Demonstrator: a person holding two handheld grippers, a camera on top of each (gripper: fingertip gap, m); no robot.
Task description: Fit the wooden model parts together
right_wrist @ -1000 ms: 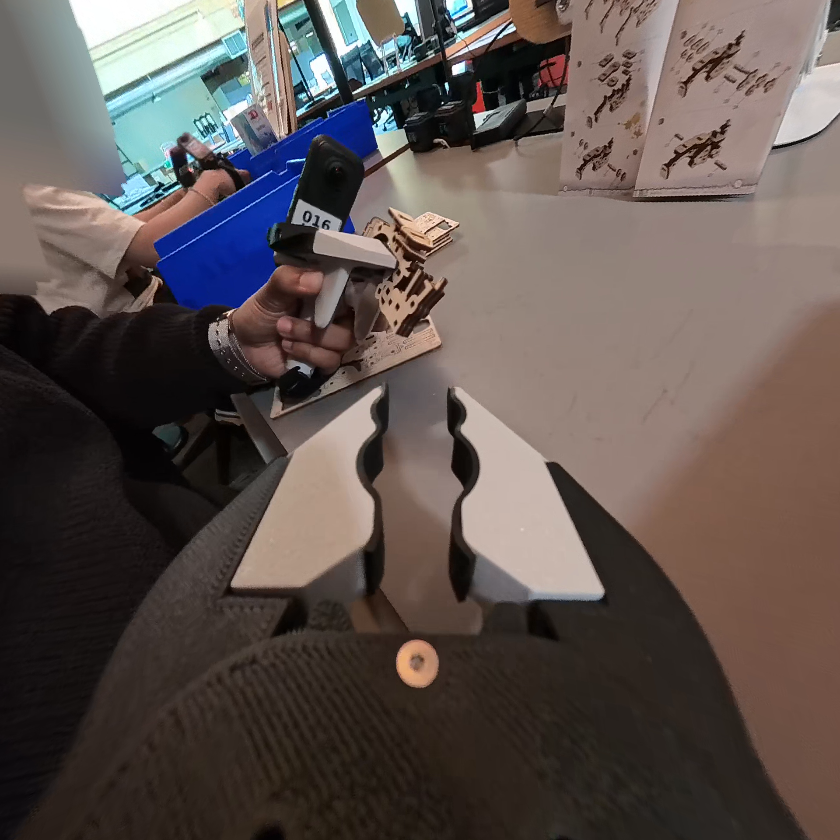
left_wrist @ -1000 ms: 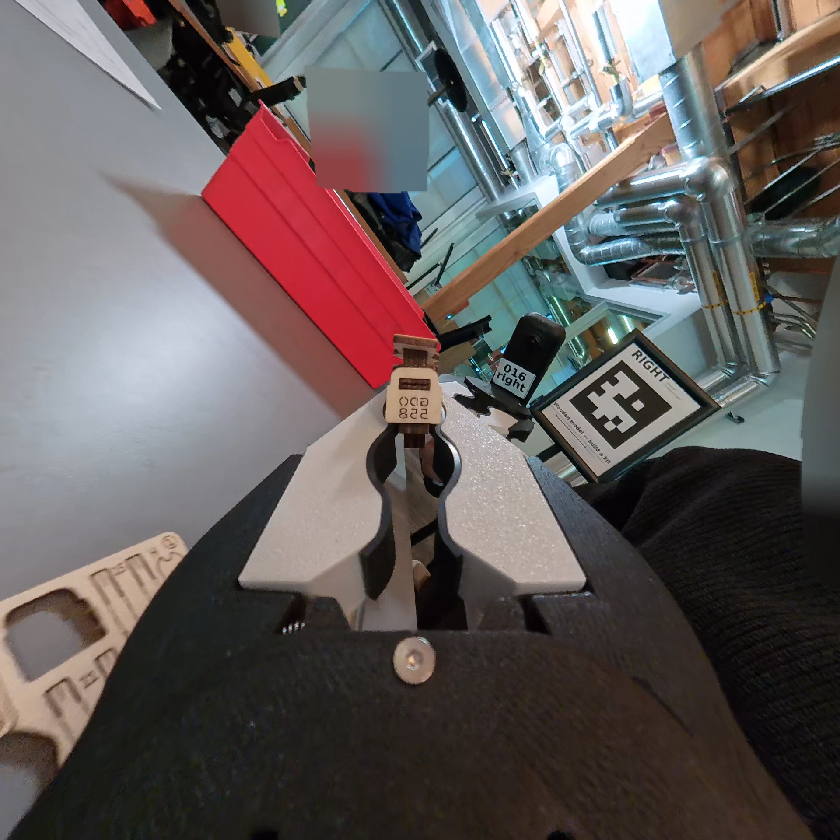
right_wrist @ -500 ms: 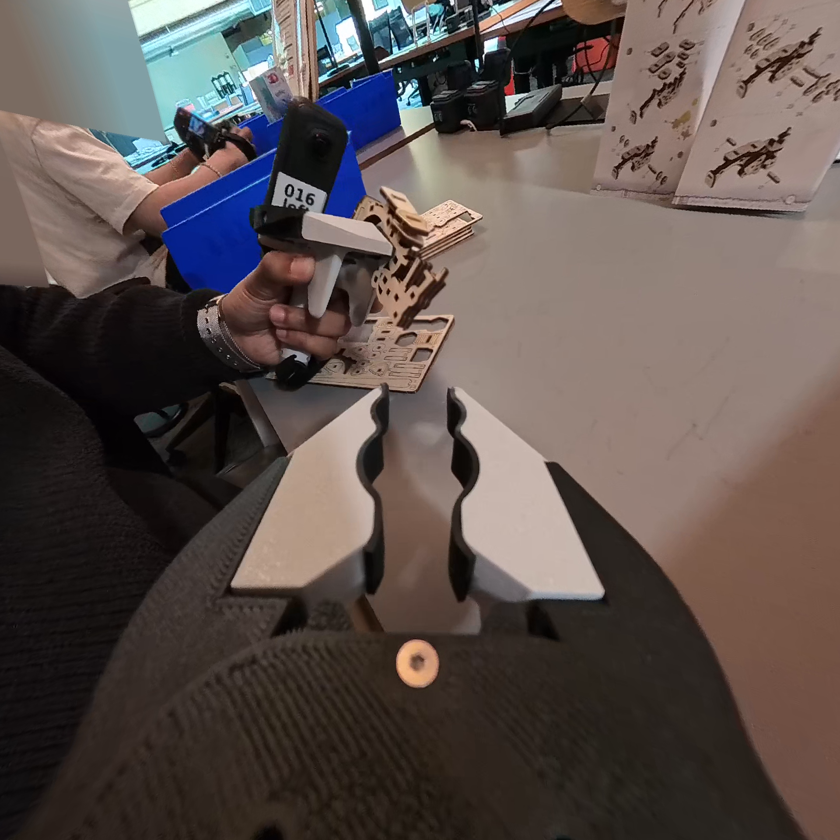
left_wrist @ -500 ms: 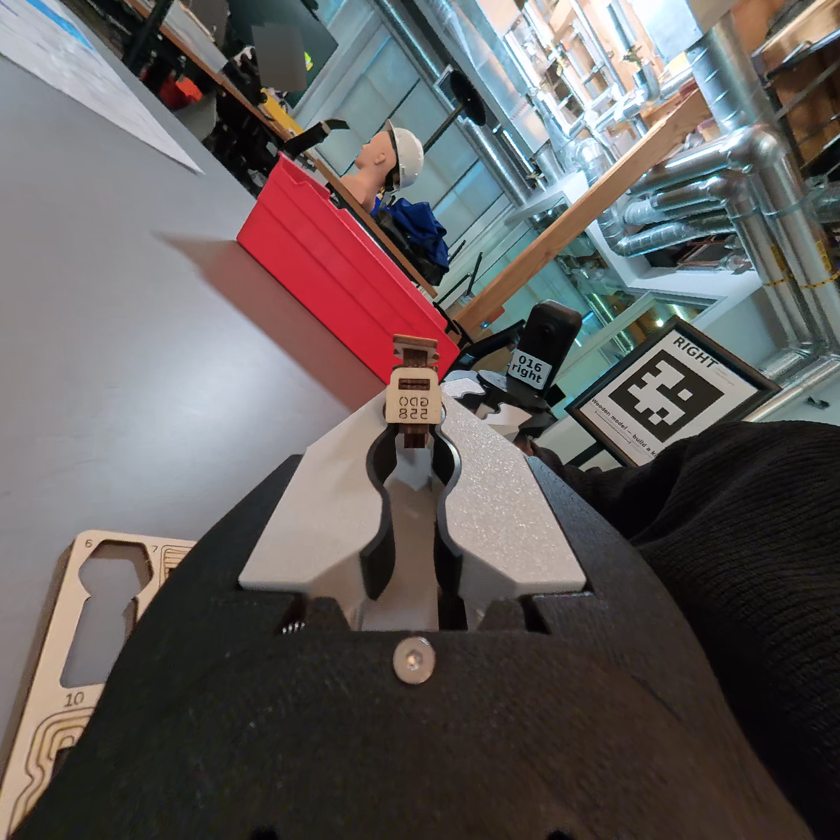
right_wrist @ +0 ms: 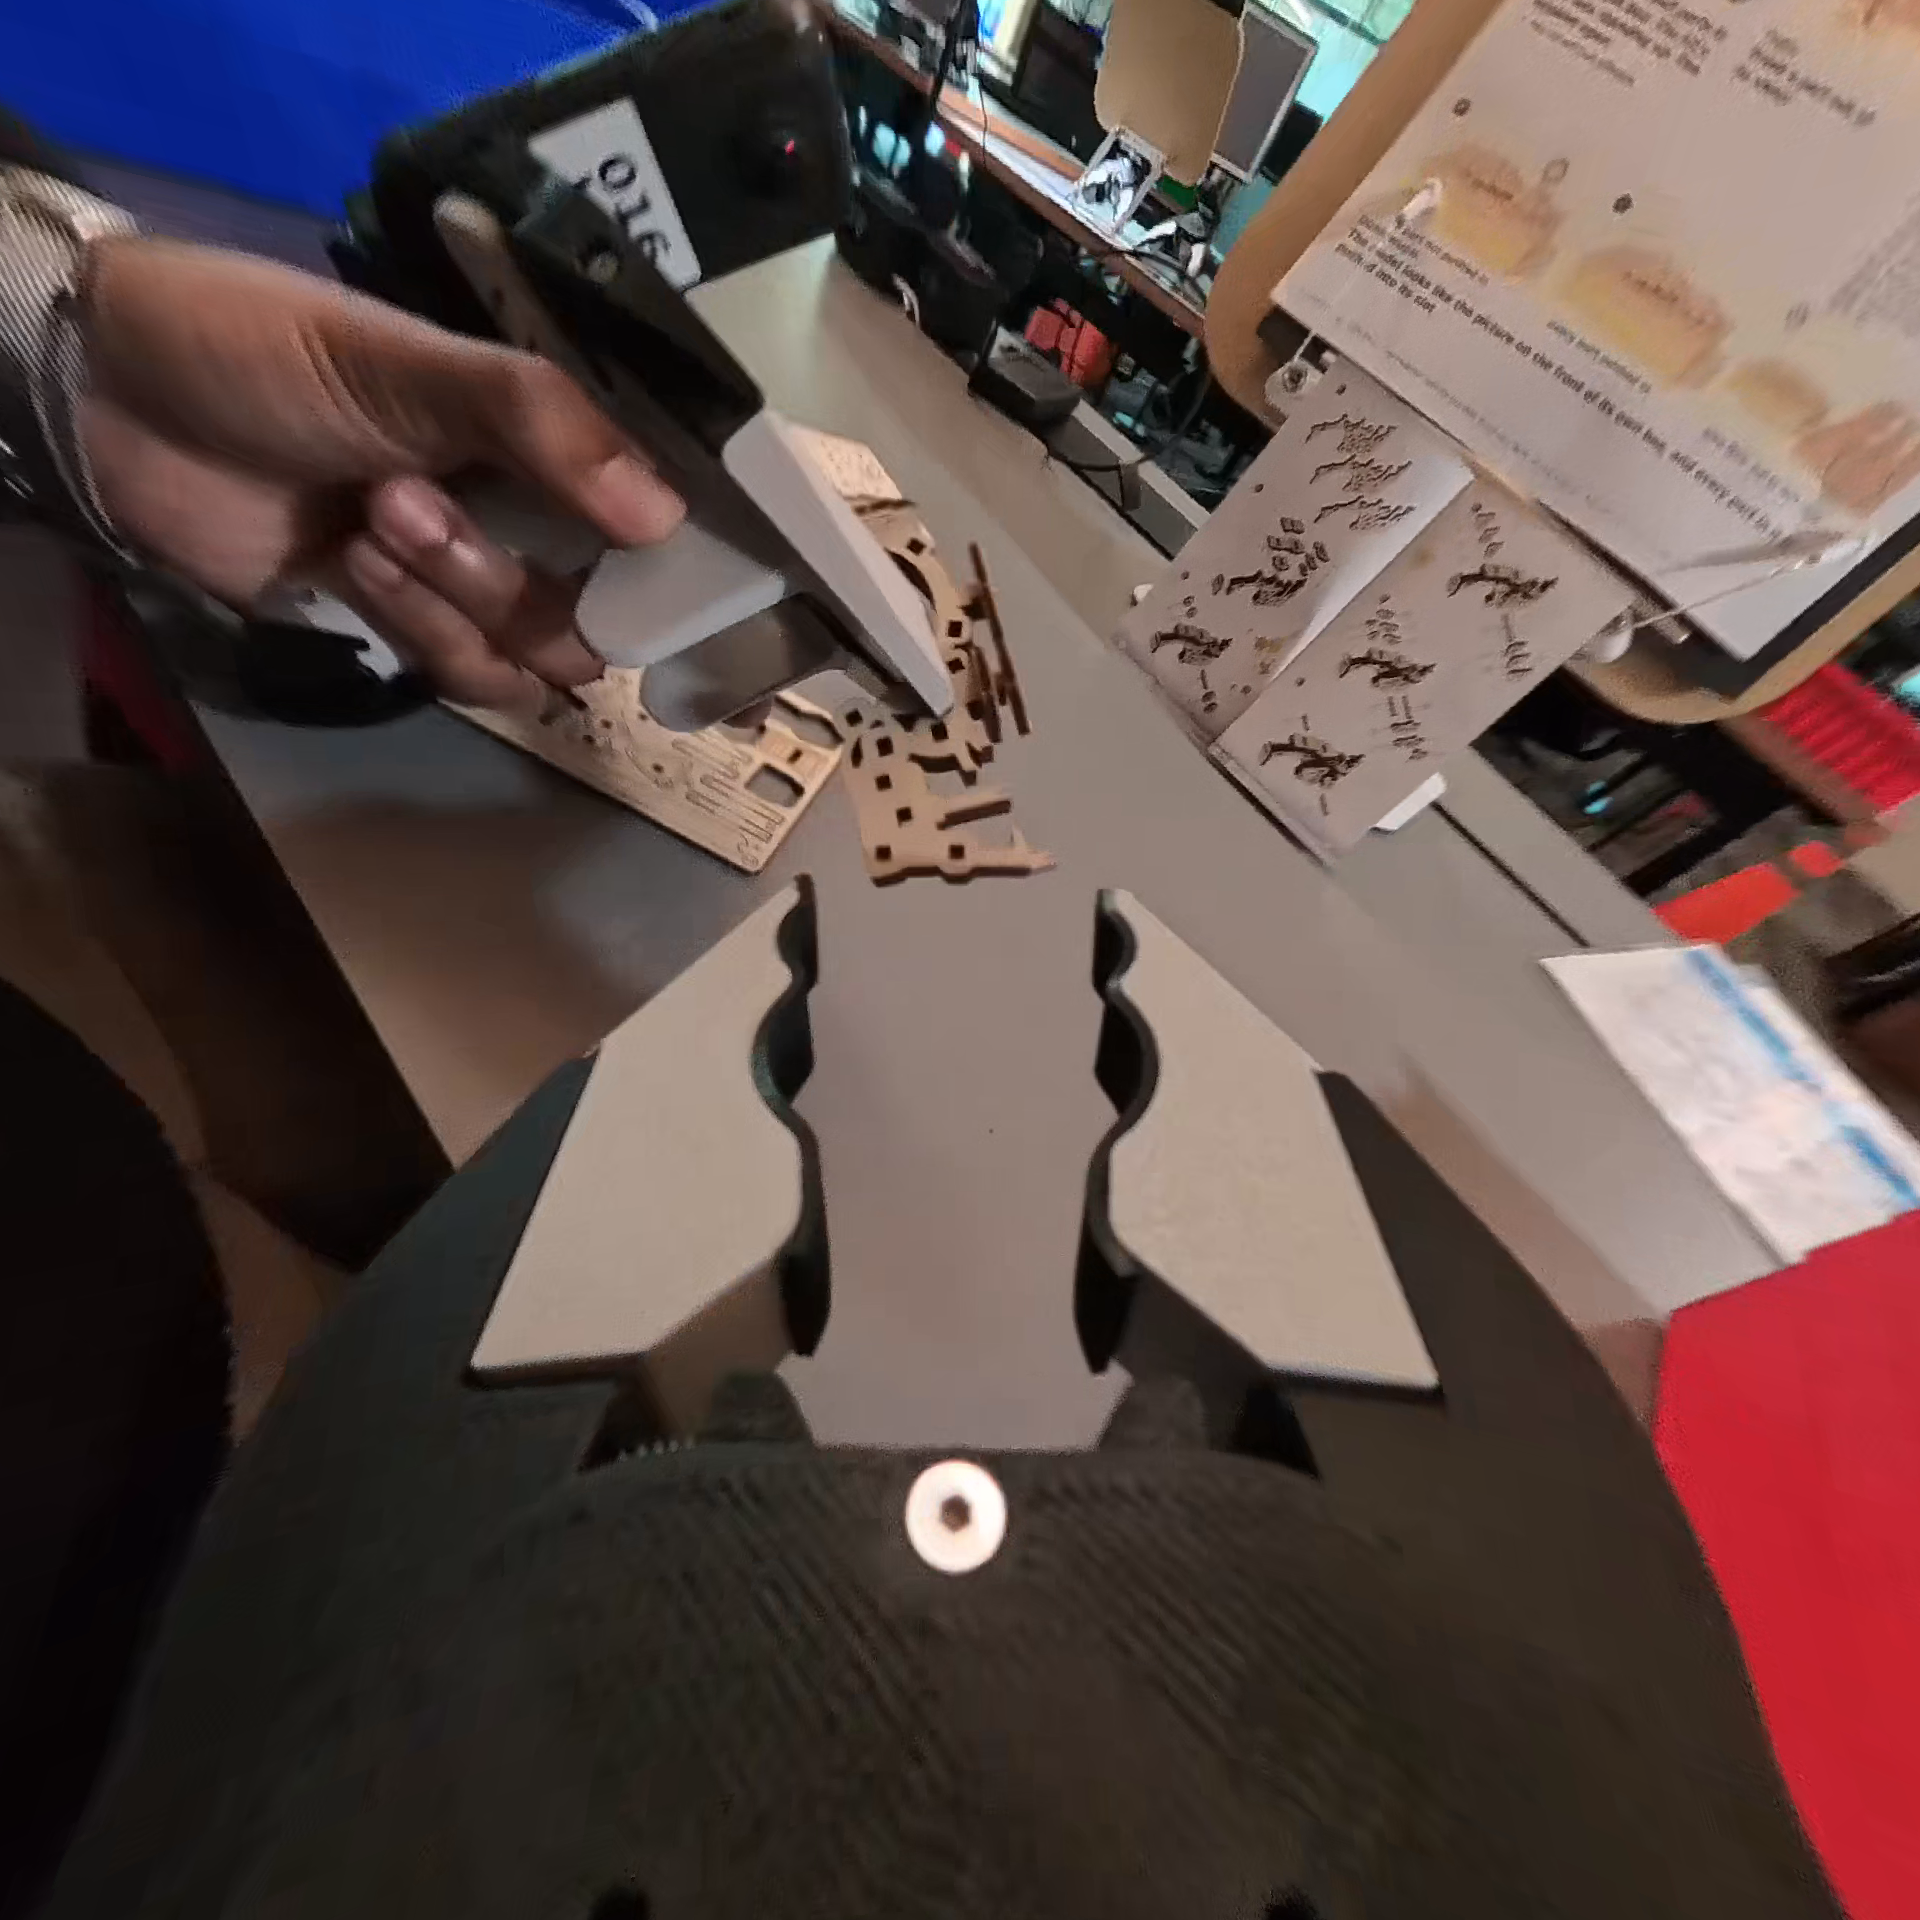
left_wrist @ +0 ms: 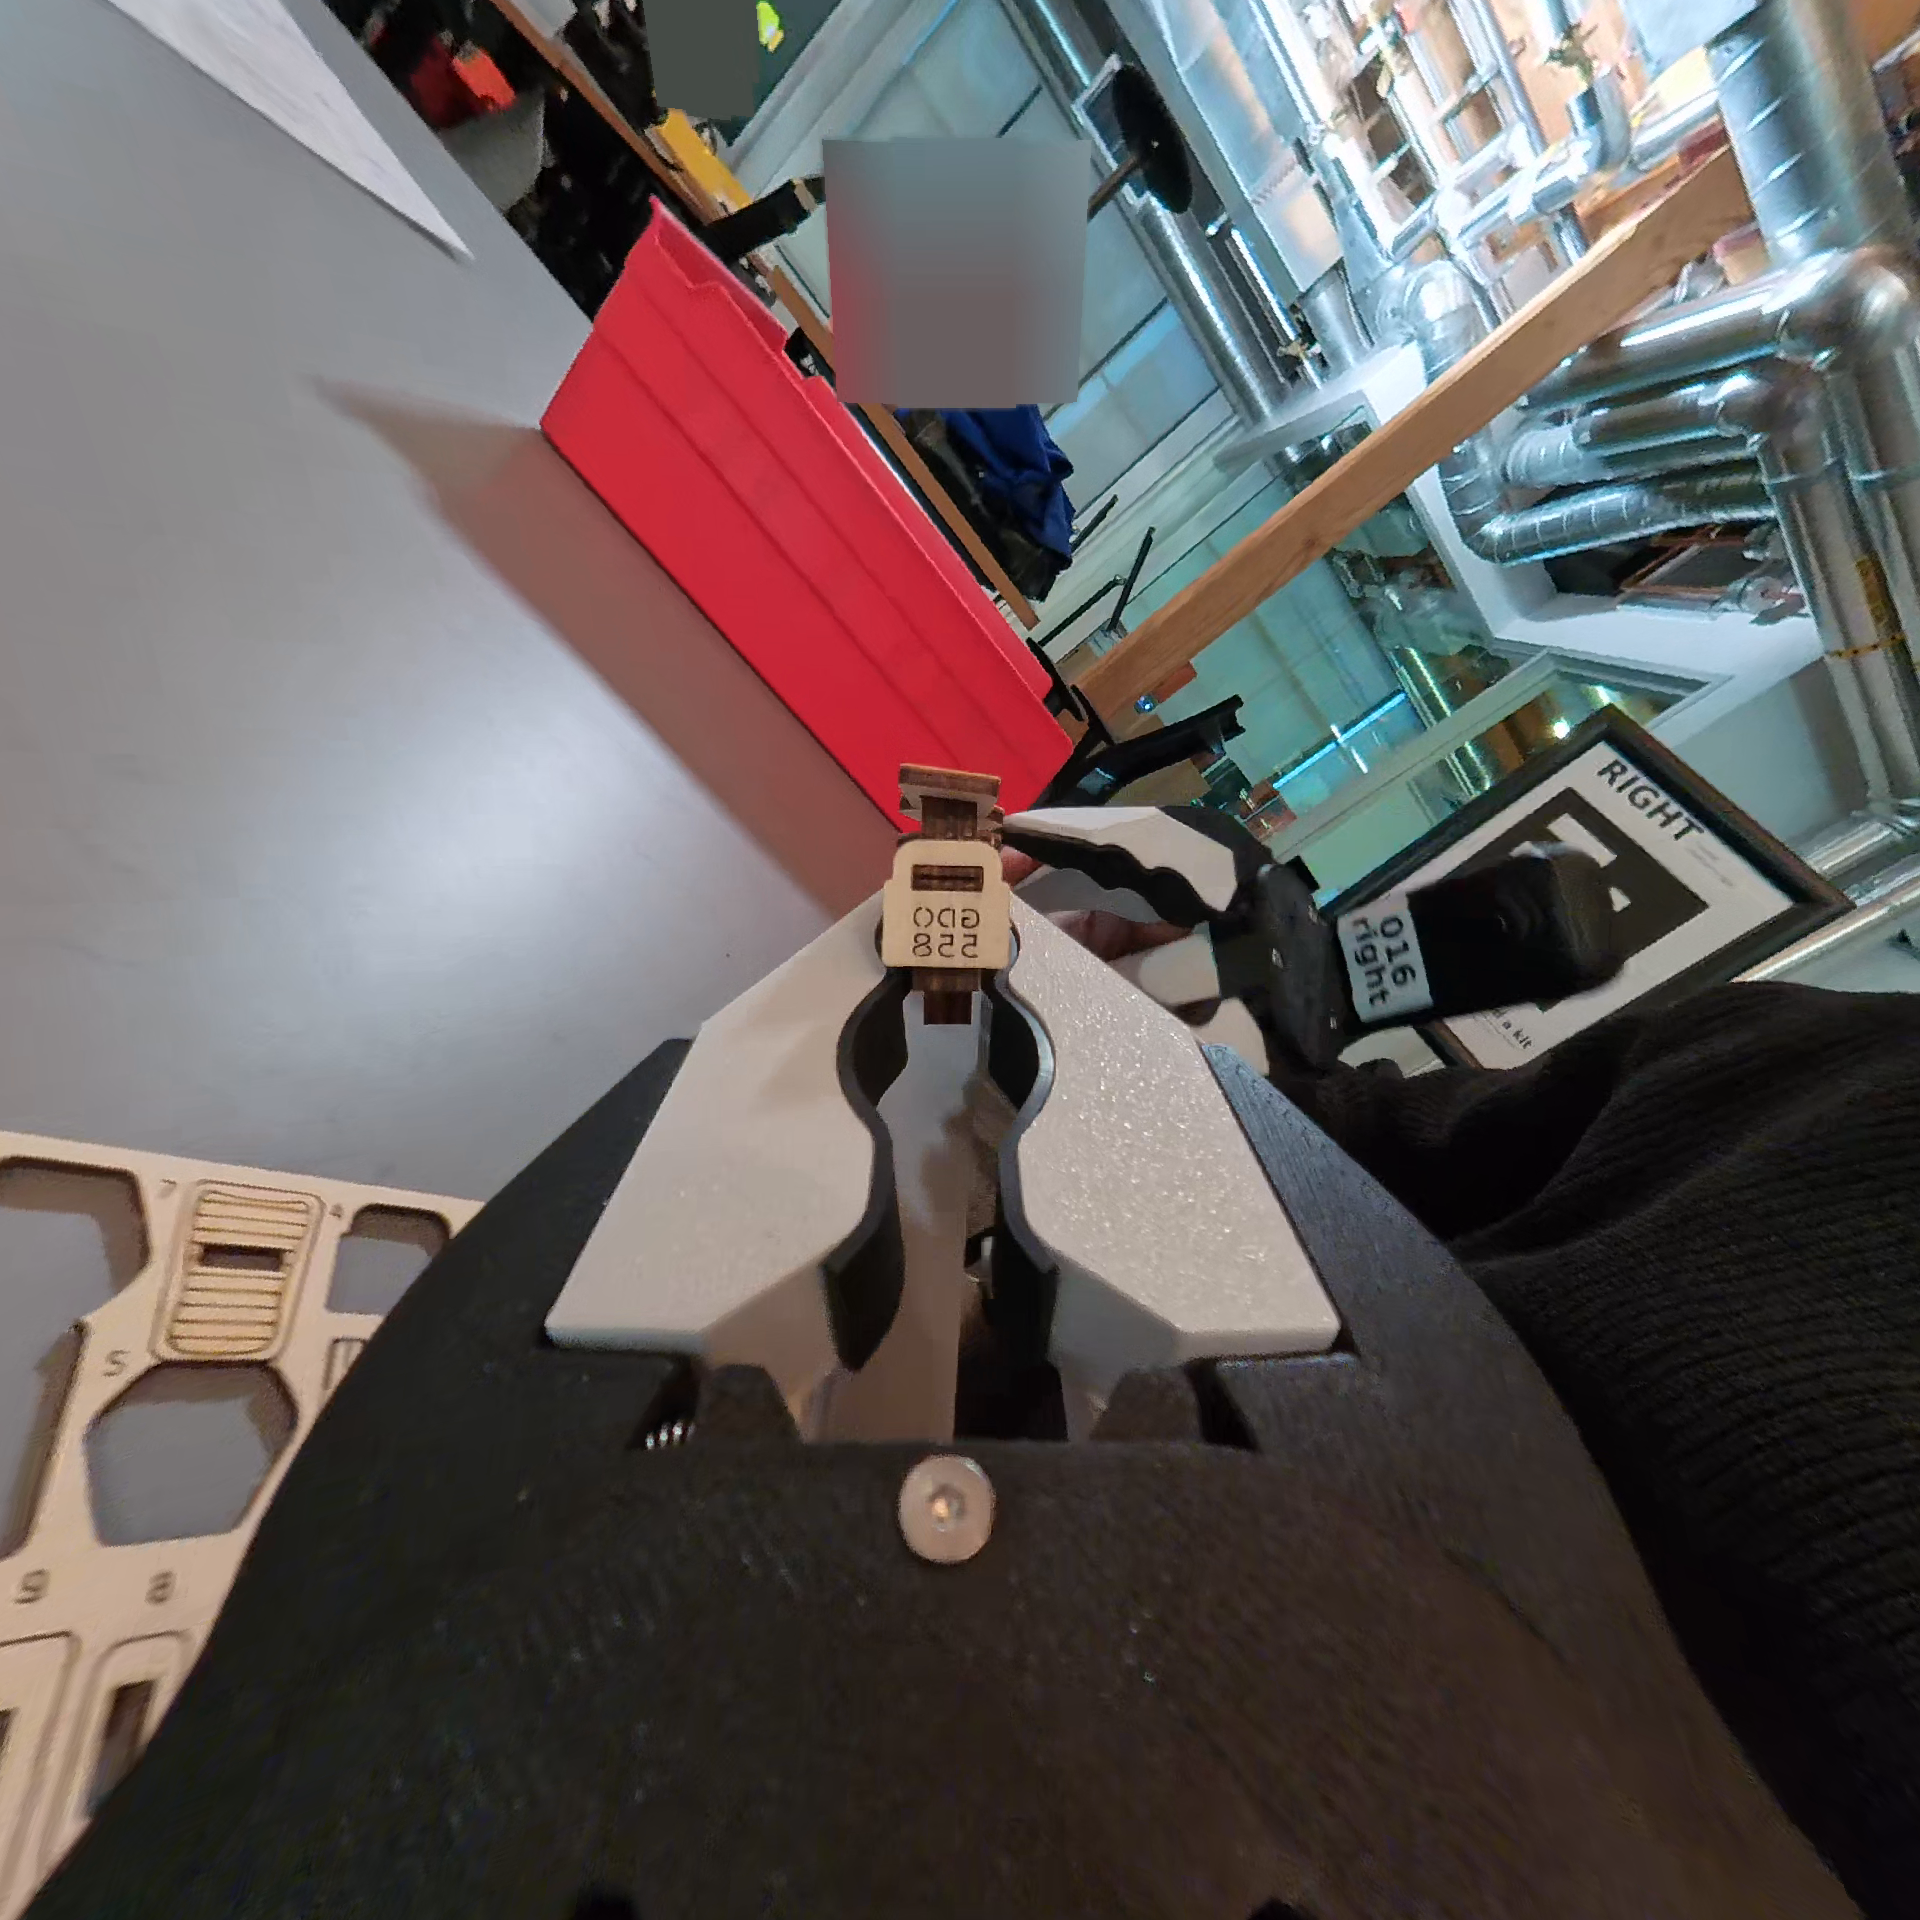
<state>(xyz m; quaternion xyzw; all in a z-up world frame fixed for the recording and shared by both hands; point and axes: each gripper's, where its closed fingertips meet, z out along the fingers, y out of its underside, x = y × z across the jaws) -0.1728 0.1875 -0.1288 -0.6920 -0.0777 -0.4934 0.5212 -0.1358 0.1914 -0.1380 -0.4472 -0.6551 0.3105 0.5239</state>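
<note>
My left gripper (left_wrist: 945, 940) is shut on a partly built wooden model (left_wrist: 945, 914), which sticks out beyond the fingertips. In the right wrist view a hand holds that gripper (right_wrist: 930, 691) tilted down over the table, with the brown slotted model (right_wrist: 935, 790) in its tips. My right gripper (right_wrist: 951, 914) is open wide and empty, pointed at the model from a short way off. In the left wrist view the right gripper (left_wrist: 1023, 854) comes in from the right, its tips close beside the model's top.
A wooden parts sheet (left_wrist: 156, 1351) lies on the grey table under the left gripper, and also shows in the right wrist view (right_wrist: 665, 748). A red bin (left_wrist: 790, 540) stands behind. Instruction sheets (right_wrist: 1351, 623), a propped board (right_wrist: 1610, 260) and white paper (right_wrist: 1745, 1091) stand to the right. The left gripper's tips are roughly 5 cm from the right gripper's.
The right gripper has swung in close to the left gripper and opened wider. The left gripper has tilted down with the model still in its grip.
</note>
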